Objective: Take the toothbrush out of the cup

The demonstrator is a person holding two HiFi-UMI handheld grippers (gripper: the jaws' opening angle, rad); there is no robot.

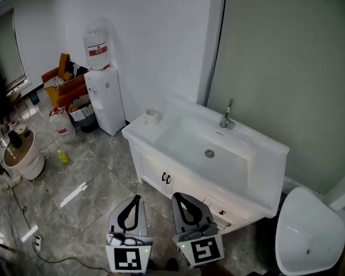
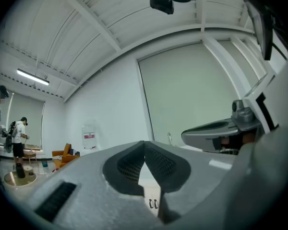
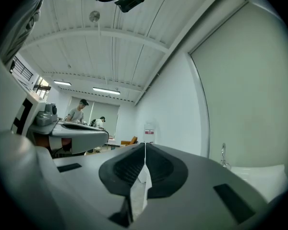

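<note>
A white cup [image 1: 153, 116] stands on the left end of the white washbasin counter [image 1: 139, 130]; no toothbrush can be made out in it at this distance. Both grippers hover low in the head view, well short of the cabinet. My left gripper [image 1: 137, 198] has its jaws touching at the tips with nothing between them, as the left gripper view also shows for that gripper [image 2: 144, 143]. My right gripper [image 1: 179, 196] is likewise shut and empty, its tips meeting in the right gripper view [image 3: 145, 145]. Both point level toward the basin.
A tap [image 1: 227, 117] rises behind the sink bowl [image 1: 209, 153]. A water dispenser [image 1: 101, 88] stands left of the cabinet, with an orange chair [image 1: 65, 85] and a bin [image 1: 81, 111] beside it. A white toilet [image 1: 308, 233] sits at right. Cables [image 1: 23, 220] cross the floor.
</note>
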